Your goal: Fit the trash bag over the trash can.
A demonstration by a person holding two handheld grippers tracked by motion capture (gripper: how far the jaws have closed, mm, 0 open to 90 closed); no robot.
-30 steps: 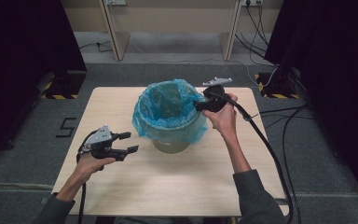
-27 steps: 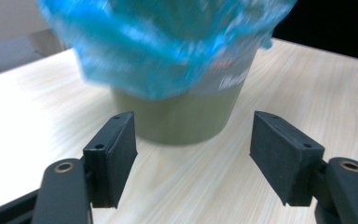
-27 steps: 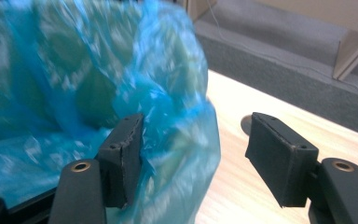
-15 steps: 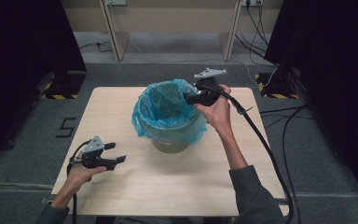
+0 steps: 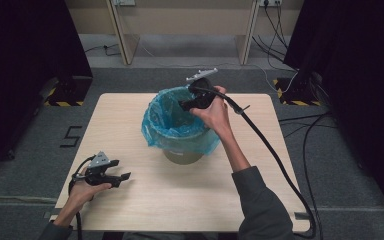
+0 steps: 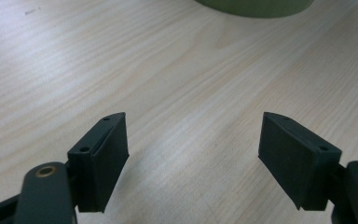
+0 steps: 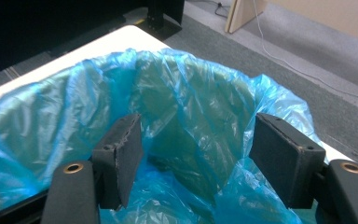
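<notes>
The thin, crinkled blue plastic bag (image 5: 177, 125) lined a round olive-green bin (image 5: 182, 156) mid-table, its edge folded over the rim to hold. The right gripper (image 5: 186, 105) hovered over the mouth, jaws wide and empty (likely to adjust the film). The left gripper (image 5: 121, 178) rested aside on the pale wooden table (image 5: 190, 200), spread and empty.

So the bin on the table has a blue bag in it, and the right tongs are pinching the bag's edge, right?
Not quite. The right tongs stand open over the bin's mouth, pinching nothing; the right gripper view shows the blue bag loose between them. The rest is right: it lines the bin on the table.
</notes>
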